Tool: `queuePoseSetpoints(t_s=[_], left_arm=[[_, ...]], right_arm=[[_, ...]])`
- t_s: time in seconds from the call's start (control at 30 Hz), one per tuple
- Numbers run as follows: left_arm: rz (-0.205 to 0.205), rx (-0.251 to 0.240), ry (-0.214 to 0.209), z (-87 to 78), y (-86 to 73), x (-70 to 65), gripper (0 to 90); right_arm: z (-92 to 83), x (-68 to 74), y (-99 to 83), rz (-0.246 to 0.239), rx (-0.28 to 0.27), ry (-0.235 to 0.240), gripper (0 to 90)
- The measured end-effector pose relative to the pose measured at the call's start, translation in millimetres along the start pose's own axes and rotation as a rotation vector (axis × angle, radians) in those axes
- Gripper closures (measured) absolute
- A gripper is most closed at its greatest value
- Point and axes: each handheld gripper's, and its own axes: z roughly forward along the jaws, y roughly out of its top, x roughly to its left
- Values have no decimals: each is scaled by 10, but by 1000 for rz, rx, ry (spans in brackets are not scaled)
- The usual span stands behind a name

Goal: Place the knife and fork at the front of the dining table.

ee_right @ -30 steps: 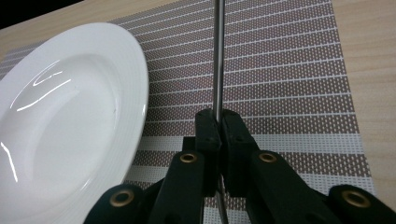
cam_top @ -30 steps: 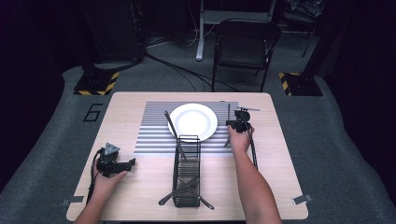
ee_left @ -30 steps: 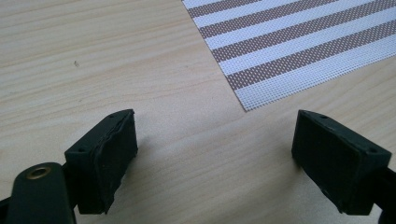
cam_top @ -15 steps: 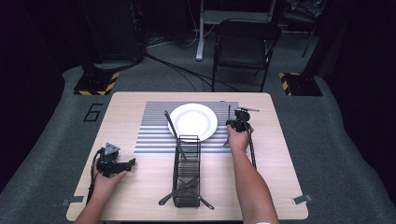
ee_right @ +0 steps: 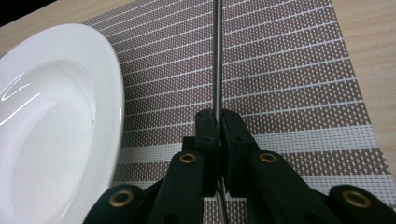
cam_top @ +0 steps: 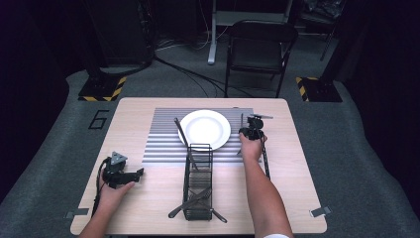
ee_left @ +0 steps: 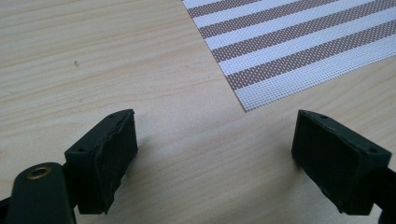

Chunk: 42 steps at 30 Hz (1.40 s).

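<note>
Cutlery setting is the work in hand: the right claw (ee_right: 218,122) is clenched on a thin metal utensil handle (ee_right: 217,56), which runs straight forward from the jaws over the striped placemat (ee_right: 289,79). Which utensil it is, I cannot tell, because its head is out of the picture. In the high view the right claw (cam_top: 251,132) stands just beside the right rim of the white plate (cam_top: 204,129), over the placemat (cam_top: 163,136). The left claw (ee_left: 215,154) is released, its jaws wide apart with nothing between them, low over the bare worktop (ee_left: 93,60) near a corner of the placemat. In the high view this left claw (cam_top: 140,173) rests well apart from the plate, at the left of the wire cutlery basket (cam_top: 197,181). More cutlery (cam_top: 190,202) lies in the near end of the basket, and another dark utensil (cam_top: 182,134) leans from the basket toward the left rim of the plate.

The risk I see is in the grip. The handle is thin and smooth and is pinched only at the jaw tips, so it can rotate or slip when it is lowered, and then land crooked. The plate rim is also near; a small sideways motion can knock the utensil against it or lay it on the rim instead of on the mat.
</note>
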Motion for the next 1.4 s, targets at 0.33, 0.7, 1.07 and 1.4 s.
queuePoseSetpoints(t_s=[0.33,0.7,1.07,1.4], left_arm=[[3,-4,0,3,-2,-2,140],[6,1,-5,-2,0,-1,141],[6,1,-5,-2,-1,-1,141],[7,1,-5,-2,0,-1,141]], right_arm=[[29,-27,-6,22,-9,-12,860],[14,-33,3,28,-15,-10,867],[6,-103,-3,41,-18,-15,847],[17,-54,-30,72,-29,1,872]])
